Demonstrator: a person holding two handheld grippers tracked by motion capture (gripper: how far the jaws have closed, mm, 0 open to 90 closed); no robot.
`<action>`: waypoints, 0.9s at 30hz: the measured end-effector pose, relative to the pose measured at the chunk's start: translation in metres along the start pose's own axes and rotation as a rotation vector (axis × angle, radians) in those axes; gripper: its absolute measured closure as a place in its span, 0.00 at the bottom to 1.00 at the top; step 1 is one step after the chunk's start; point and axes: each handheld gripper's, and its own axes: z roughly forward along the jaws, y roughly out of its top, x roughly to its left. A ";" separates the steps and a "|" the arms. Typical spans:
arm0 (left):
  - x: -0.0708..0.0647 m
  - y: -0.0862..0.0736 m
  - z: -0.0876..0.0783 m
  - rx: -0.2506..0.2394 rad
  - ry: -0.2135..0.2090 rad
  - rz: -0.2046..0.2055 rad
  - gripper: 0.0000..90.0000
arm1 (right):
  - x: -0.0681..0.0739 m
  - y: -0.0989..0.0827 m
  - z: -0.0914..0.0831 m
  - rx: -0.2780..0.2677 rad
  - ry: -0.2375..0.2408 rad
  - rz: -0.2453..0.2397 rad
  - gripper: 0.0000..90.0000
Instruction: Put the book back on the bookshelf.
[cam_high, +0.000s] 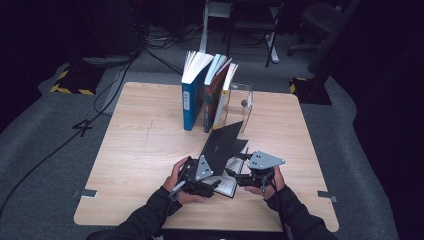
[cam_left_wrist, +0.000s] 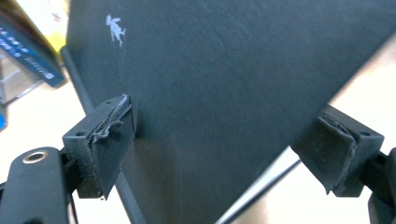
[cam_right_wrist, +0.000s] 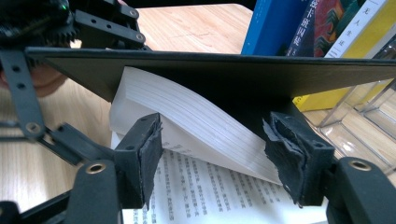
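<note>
The right gripper (cam_right_wrist: 212, 158) hovers with jaws spread over a printed page of the open black book (cam_high: 223, 150), touching nothing; the left gripper (cam_left_wrist: 224, 154), jaws also spread, faces the raised black cover. The book lies at the table's (cam_high: 140, 150) near edge, before upright books (cam_high: 207, 92).

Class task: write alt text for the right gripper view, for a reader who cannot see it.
An open book lies on a wooden table, its black cover lifted above fanned white pages. The right gripper has its jaws open either side of the pages; upright books stand behind.
</note>
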 end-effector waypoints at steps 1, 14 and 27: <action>0.001 0.001 0.001 -0.003 0.025 -0.005 0.20 | 0.000 0.001 0.002 0.002 -0.004 -0.002 0.41; 0.010 0.000 -0.002 -0.047 0.041 -0.036 0.44 | -0.002 0.007 -0.001 -0.008 -0.002 0.004 0.43; 0.023 0.003 -0.017 -0.077 0.025 0.023 0.61 | -0.042 -0.022 -0.040 0.022 -0.053 0.086 0.40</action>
